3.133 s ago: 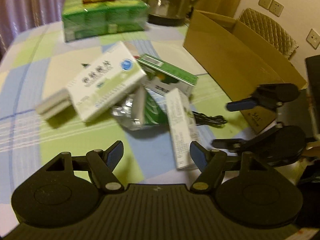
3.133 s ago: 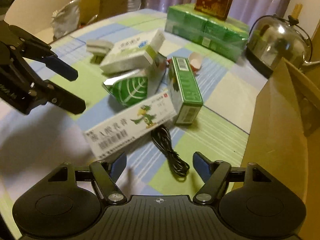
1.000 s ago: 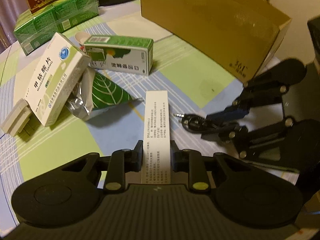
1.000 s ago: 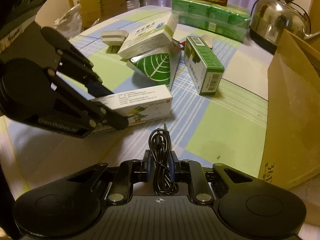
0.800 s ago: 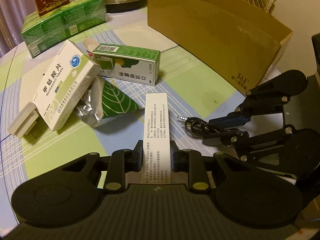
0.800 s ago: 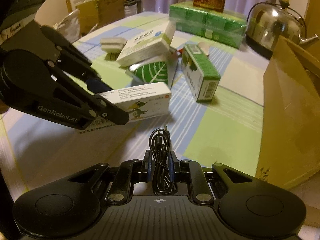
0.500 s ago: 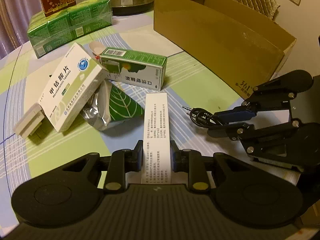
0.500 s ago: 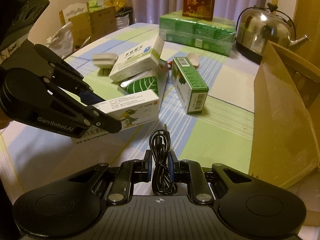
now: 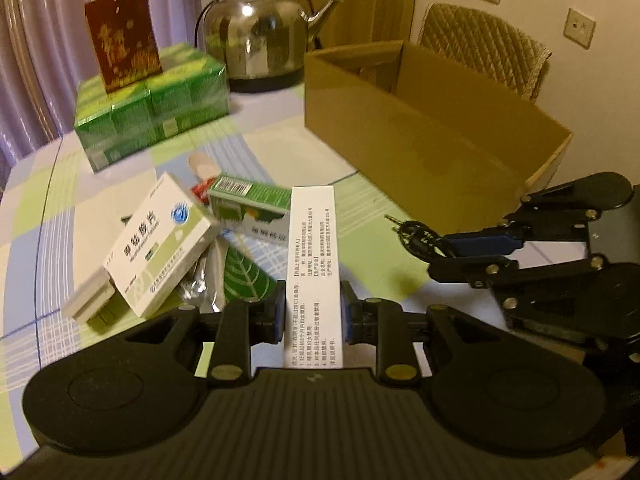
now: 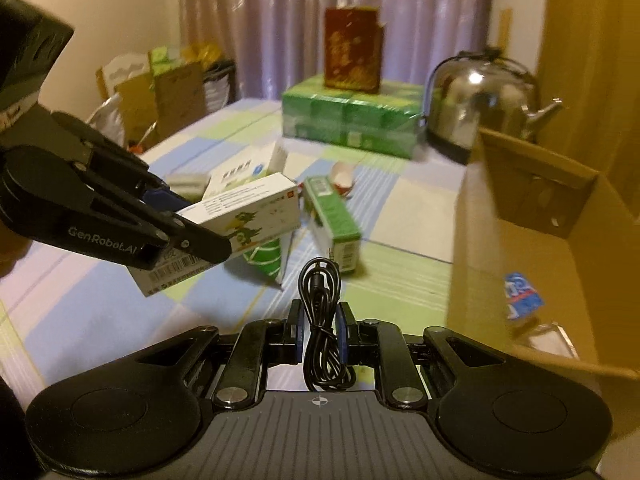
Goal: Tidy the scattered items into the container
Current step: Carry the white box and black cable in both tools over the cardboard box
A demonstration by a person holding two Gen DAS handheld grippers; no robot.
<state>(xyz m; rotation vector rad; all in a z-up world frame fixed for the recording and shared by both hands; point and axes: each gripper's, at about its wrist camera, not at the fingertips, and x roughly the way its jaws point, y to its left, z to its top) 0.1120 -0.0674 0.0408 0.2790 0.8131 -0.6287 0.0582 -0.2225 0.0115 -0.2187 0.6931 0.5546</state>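
White box (image 9: pixel 314 264) pinched between left jaws, black cable (image 10: pixel 322 320) between right jaws

A foil pouch (image 9: pixel 224 280) lies half-hidden beneath a white medicine box (image 9: pixel 158 244); the cardboard box (image 10: pixel 532 240) runs off frame.

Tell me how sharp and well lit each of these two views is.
Left wrist view: dim, warm light; the kettle shows glare, the held white box reads clearly. Right wrist view: edges bend, the cardboard box blurs, the cable stays sharp.
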